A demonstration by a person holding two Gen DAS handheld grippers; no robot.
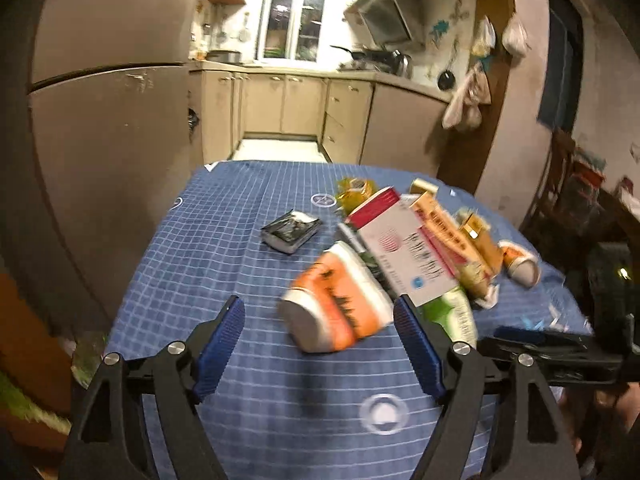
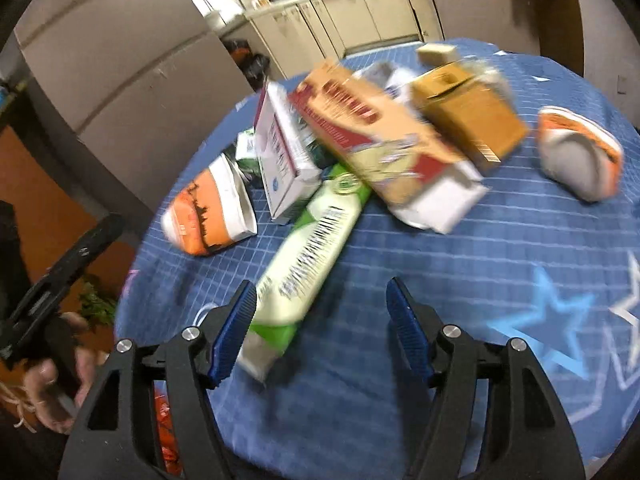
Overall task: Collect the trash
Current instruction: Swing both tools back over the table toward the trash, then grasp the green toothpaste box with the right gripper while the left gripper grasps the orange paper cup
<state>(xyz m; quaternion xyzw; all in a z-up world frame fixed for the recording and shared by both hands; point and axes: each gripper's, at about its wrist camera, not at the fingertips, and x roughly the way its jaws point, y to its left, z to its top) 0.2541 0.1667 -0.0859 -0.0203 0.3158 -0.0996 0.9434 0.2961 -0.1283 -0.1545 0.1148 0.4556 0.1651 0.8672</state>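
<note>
a heap of discarded packaging lies on a desk point(image 1: 224, 264) covered with a blue grid-patterned cloth, in a home kitchen with beige cabinets point(image 1: 304, 104) and a lit window point(image 1: 298, 16) behind. the left tool point(image 1: 320, 344) hangs over the near part of the desk with its blue-padded fingers point(image 1: 224, 340) spread wide and nothing between them; a crushed orange-and-white paper cup point(image 1: 336, 304) lies on its side just beyond the tips, closer to the right-hand finger. beside the cup a white medicine box point(image 1: 404, 256) leans against a long orange-and-red carton point(image 1: 448, 236), with a green-and-white carton point(image 1: 452, 312) poking out beneath and a second crushed orange cup point(image 1: 520, 266) lying apart at the far right. a small silver-and-black foil packet point(image 1: 291, 230) sits alone, well apart from the heap toward the left. the right tool point(image 2: 322, 332) is likewise wide, empty, and low over the cloth; the near end of the green-and-white carton point(image 2: 304, 264) lies just beside its left finger, whether touching cannot be told through the blur. from this side the long orange-and-red carton point(image 2: 376, 128) lies across the top of the heap, a tan cardboard box point(image 2: 472, 116) beside it. light blue and white stars point(image 2: 548, 320) are printed on the cloth at right.
</note>
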